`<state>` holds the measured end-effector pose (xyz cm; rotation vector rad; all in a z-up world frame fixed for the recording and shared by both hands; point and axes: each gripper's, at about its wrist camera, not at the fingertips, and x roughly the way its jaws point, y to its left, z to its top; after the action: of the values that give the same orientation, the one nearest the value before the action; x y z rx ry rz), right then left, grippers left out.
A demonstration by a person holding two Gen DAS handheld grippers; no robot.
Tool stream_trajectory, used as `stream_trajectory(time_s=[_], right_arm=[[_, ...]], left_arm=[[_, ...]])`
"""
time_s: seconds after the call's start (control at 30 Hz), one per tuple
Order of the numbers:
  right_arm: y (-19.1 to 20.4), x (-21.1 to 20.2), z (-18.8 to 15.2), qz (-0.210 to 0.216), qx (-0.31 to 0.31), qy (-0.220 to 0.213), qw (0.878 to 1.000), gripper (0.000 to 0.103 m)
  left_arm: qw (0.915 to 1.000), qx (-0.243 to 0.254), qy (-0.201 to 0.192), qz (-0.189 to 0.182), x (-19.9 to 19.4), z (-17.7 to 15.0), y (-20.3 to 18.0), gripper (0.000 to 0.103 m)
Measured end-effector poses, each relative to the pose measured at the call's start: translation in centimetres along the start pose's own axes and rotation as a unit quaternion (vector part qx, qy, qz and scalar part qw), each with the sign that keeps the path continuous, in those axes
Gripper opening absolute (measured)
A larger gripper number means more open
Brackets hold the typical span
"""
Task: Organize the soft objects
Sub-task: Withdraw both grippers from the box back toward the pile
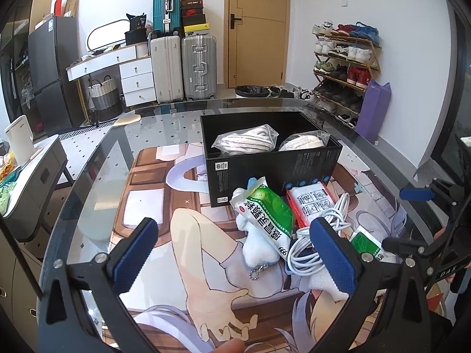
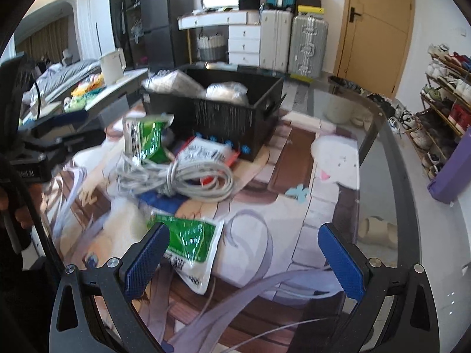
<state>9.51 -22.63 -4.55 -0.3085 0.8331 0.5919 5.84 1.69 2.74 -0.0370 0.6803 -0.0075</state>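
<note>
Right wrist view smeared by motion — print on green packet (image 2: 147, 141) beside black box (image 2: 235, 111) unreadable, bagged bundles (image 2: 226, 91) inside box just grey blurs. White plush toy (image 1: 259, 250) in front of box mostly buried under green packet. Foam block (image 1: 323, 282) near box half behind blue finger pad (image 1: 332, 253). Fingertip (image 1: 229, 347) cut off — bottom edge.

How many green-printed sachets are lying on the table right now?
2. One green sachet leans on the pile beside the black box; a second green sachet lies nearer the right gripper. Others may be buried.
</note>
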Motion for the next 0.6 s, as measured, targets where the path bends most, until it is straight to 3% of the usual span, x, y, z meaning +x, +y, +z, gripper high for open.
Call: stream_trajectory(time_s=[0.6], right_arm=[[4.1, 2.0, -0.4, 0.062, -0.037, 0.033, 0.997, 0.102]], left_arm=[[1.0000, -0.002, 0.001, -0.002, 0.0, 0.1, 0.1, 0.103]])
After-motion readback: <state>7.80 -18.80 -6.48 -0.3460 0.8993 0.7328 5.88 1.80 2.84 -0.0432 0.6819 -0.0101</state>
